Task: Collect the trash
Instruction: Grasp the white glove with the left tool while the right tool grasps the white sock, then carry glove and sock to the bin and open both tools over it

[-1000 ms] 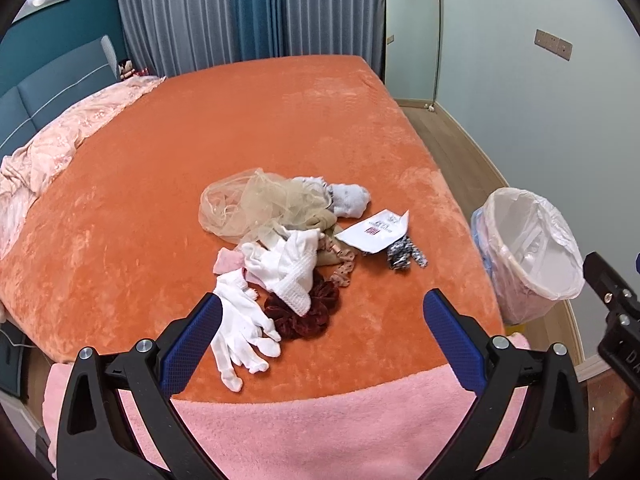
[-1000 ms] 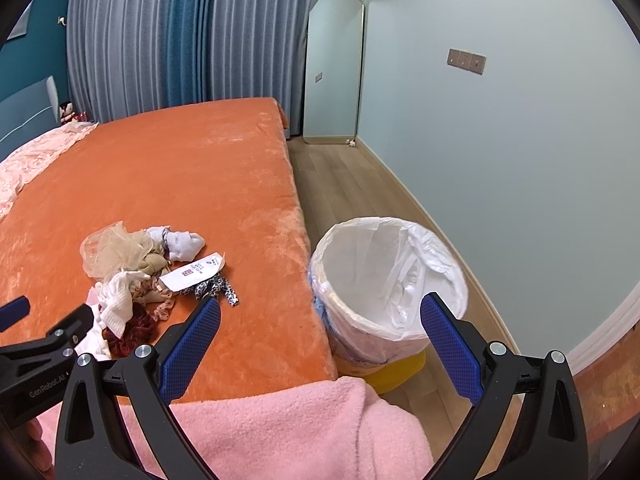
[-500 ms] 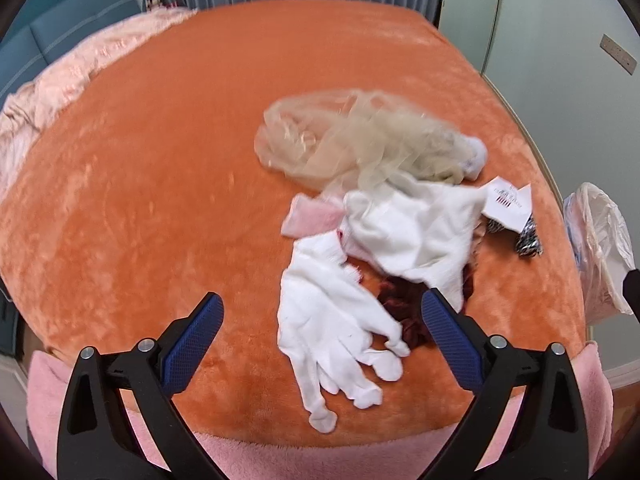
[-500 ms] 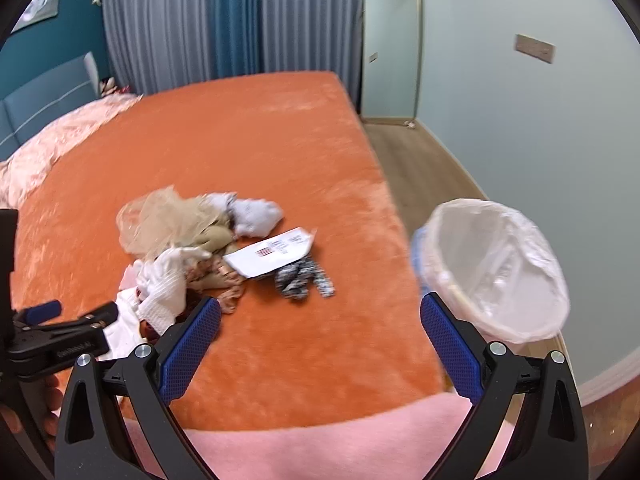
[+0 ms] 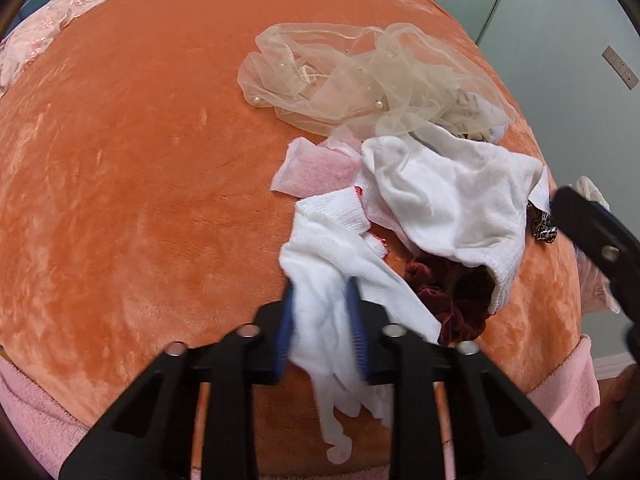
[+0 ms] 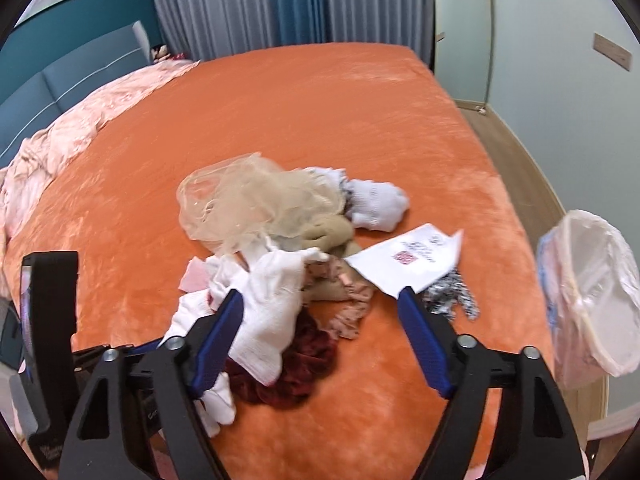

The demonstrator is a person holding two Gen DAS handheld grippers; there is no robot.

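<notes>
Closest to you, your left gripper (image 5: 322, 322) has its blue pads pinching in on the white glove (image 5: 332, 264), with the cloth bunched up between them and the glove's fingers dangling below the jaws, so it's clamped on the glove and the jaws are closing down. Your right gripper (image 6: 320, 340) sits over the front of the pile with its jaws apart and closing; the white sock (image 6: 276, 300) and the dark red scrunchie (image 6: 296, 364) lie in the gap, but the pads aren't pressing on anything that I can see. The left pad sits right beside the white cloth.

Just past that, the scrunchie is half tucked under the sock, and there's a pink cloth (image 5: 316, 168) poking out on the left side of the heap. On the right, the white paper slip (image 6: 408, 264) lies flat on the orange blanket (image 6: 320, 100), touching the black-and-white patterned bit (image 6: 452, 300) beside it.

Further back you've got the beige netting (image 6: 248, 200) with little pearls on it, and a white balled-up sock (image 6: 376, 200) just behind it.

Off the right edge of the bed, the lined trash bin (image 6: 592, 288) stands on the floor, well apart from the pile. Pink bedding (image 6: 72, 128) is bunched up at the far left, with curtains (image 6: 280, 4) beyond.
</notes>
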